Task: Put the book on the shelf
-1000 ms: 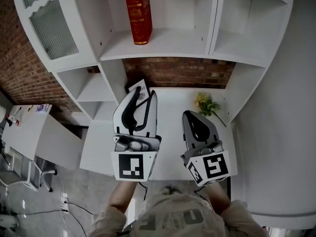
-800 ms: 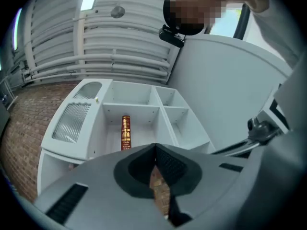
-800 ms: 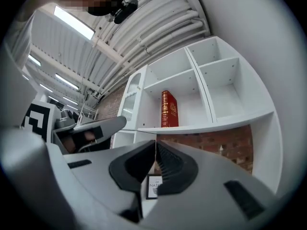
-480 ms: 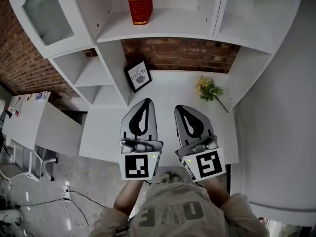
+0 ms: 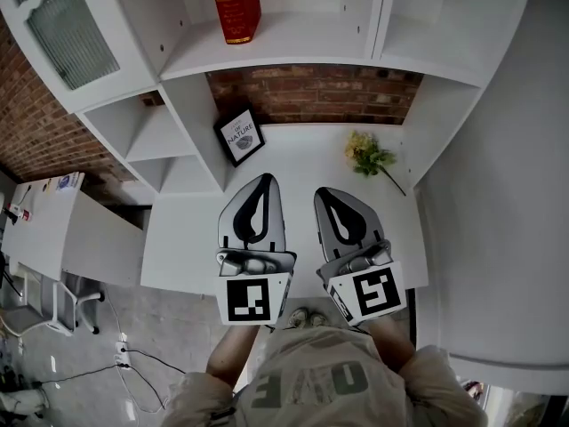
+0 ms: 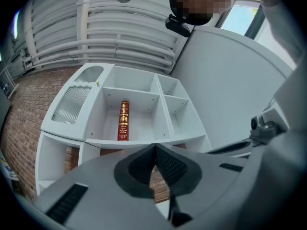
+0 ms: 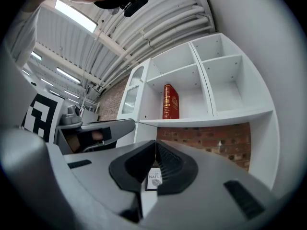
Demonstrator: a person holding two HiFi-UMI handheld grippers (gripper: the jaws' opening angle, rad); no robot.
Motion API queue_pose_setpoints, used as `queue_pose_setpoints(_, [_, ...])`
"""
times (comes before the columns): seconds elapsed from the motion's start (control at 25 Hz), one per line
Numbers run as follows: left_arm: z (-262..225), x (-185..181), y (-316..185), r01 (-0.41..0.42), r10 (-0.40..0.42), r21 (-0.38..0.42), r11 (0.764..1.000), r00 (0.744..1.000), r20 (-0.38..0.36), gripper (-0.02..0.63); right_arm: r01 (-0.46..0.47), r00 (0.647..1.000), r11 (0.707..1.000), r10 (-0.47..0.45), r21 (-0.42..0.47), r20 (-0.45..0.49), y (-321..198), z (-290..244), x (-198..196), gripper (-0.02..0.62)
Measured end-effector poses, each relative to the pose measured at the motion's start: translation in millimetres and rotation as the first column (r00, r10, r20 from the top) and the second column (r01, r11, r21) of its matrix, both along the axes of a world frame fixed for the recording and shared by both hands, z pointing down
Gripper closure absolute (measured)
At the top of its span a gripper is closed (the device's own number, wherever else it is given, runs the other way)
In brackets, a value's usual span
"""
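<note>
While you look down in the head view, the red hardback book with gilt lettering [image 5: 235,5] stands upright on the middle shelf of the white wooden shelf unit [image 5: 293,47], and neither claw touches it. Your left claw [image 5: 262,181] and right claw [image 5: 326,194] hover side by side over the white surface [image 5: 302,163], well apart from the book. A small black-framed picture [image 5: 238,136] leans by the shelf upright, and a sprig of yellow flowers [image 5: 369,157] lies to the right.

Left gripper view: the pads meet, with nothing between them. The book shows beyond, upright in the centre compartment, left of its middle.

Right gripper view: this claw is also pressed together and empty, with the framed picture showing low behind its tips.

The placing looks done. A lone upright book may tip if nudged, so leave it alone and keep both claws low, clear of the frame and flowers.
</note>
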State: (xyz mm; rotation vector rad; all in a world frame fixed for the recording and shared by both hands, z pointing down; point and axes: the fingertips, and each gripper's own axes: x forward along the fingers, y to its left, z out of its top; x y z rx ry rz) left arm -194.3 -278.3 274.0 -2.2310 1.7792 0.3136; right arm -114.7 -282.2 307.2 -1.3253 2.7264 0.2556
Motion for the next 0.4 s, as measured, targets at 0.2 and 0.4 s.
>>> queue_pose_setpoints(0.2, [3.4, -1.7, 2.5, -0.021, 0.021, -0.013, 1.000, 1.000, -0.002, 0.594, -0.012, 1.000, 1.000, 0.012, 0.011, -0.014, 2.2, -2.0, 0.9, 0.578])
queue_pose_setpoints(0.4, [2.7, 1.3, 2.8, -0.045, 0.045, -0.019, 0.999, 0.999, -0.001, 0.594, -0.027, 0.999, 1.000, 0.027, 0.006, -0.026, 0.6, -1.0, 4.2, 0.578])
